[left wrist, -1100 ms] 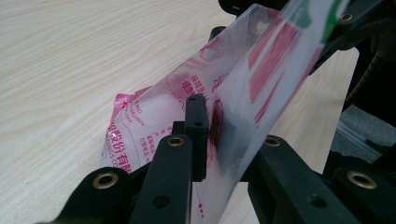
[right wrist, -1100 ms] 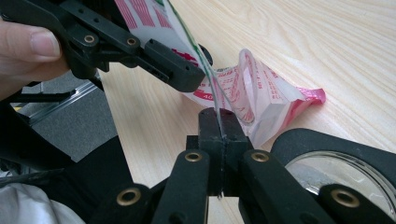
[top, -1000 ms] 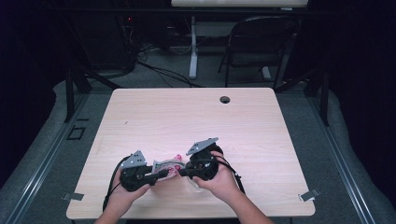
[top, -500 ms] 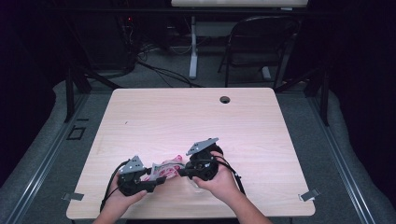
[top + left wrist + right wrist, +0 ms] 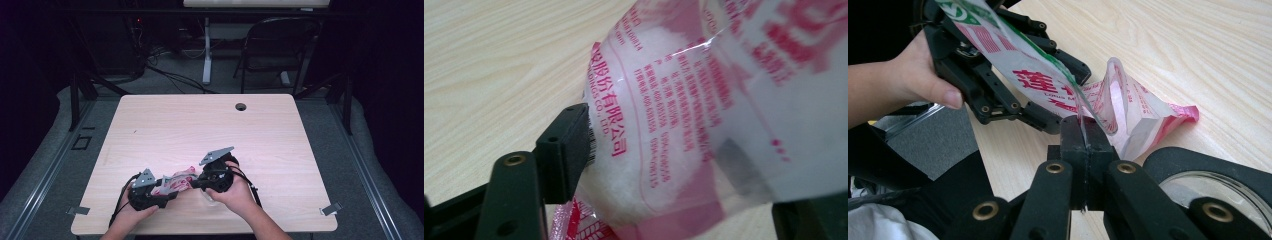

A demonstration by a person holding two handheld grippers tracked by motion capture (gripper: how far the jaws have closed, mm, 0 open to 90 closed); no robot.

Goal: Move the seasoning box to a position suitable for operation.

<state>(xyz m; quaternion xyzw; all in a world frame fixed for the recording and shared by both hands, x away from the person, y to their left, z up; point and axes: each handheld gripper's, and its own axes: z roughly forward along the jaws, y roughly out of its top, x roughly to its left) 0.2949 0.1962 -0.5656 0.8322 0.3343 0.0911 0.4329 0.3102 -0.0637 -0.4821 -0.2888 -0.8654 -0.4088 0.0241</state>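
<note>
Both tools gripped the clear plastic bag printed in pink [image 5: 177, 181]: the left gripper [image 5: 159, 191] clamped its filled body, the right gripper [image 5: 1083, 131] pinched its edge. It looked unopened as yet, so by my judgement the tearing open remained.

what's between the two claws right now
A pink-printed plastic bag of white grains spans them in the high view; left claw and right claw each grip it.

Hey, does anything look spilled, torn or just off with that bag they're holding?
Nothing spilled on the table. The pink-printed plastic bag of white granules is pinched between both claws: the right claw is shut on a thin flap, the left claw grips the filled part. The film is twisted and creased between them, but no tear shows.
</note>
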